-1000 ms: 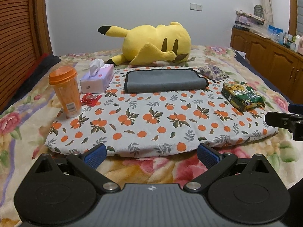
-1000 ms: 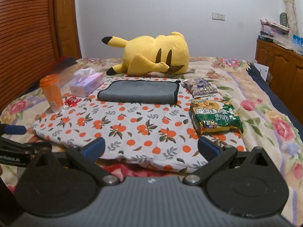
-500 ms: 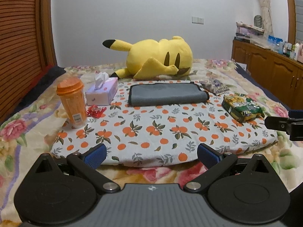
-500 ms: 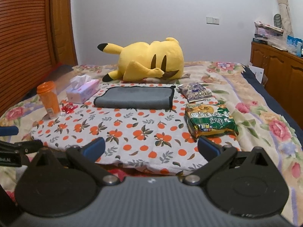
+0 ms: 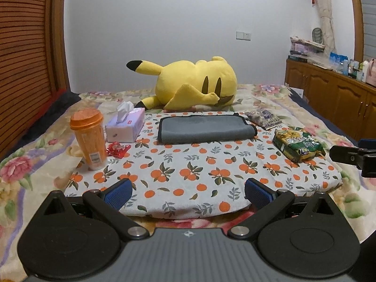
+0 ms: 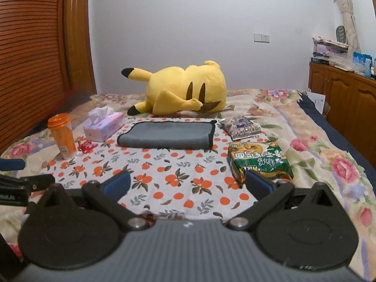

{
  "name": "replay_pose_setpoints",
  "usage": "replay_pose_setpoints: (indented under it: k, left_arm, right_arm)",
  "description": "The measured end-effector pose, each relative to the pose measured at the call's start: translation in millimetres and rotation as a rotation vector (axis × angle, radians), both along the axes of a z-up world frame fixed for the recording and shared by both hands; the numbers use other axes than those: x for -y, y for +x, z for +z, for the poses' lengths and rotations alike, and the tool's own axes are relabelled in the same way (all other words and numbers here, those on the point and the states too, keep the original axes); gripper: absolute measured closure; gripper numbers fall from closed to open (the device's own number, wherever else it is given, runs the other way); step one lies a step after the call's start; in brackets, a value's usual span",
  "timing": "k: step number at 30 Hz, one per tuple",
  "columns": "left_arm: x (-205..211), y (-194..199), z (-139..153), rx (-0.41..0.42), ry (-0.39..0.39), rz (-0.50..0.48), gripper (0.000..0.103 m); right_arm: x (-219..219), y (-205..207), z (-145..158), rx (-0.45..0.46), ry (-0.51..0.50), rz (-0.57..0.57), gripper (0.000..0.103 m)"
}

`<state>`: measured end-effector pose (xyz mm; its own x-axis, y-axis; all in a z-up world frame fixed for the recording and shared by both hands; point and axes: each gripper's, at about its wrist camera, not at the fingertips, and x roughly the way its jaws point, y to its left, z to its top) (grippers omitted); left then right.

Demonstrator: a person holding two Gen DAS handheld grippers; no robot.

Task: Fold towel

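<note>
Grey towel [image 5: 205, 128] lies at centre frame in both views, on the far half of the orange-print cloth [image 5: 188, 176], just in front of the yellow plush [image 5: 188, 85]. It looks folded over already, a thick roll along its near edge, though at this range the layer count can't be read. Left gripper [image 5: 188, 191] and right gripper [image 6: 188, 184] both hang low at the bottom of frame, over the cloth's near edge, jaws spread wide and holding nothing; well short of the towel. Judgement: the step is either the reach for another fold or the finish; if folding on, go in level and together, one gripper to each short end. Clutter is tight. Left side of frame: tissue box [image 5: 125, 127], orange cup [image 5: 88, 138], small red wrapper [image 5: 117, 148]. Right side: purple packet [image 6: 240, 127] just beside the towel's end, green snack bag [image 6: 259, 162] nearer. Pinch only the towel's edge, not the cloth under it, lift clear before carrying across, and keep the left sweep away from the upright cup.
</note>
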<state>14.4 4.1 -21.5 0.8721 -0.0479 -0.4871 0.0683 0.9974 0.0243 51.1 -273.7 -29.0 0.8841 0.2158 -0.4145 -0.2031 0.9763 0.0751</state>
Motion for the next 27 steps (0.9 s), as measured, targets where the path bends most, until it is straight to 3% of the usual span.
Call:
replay_pose_setpoints:
  k: [27]
  left_arm:
    - [-1, -12, 11, 0.119, 0.002, -0.002, 0.000]
  right_arm:
    - [5, -12, 8, 0.105, 0.041, -0.011, 0.000]
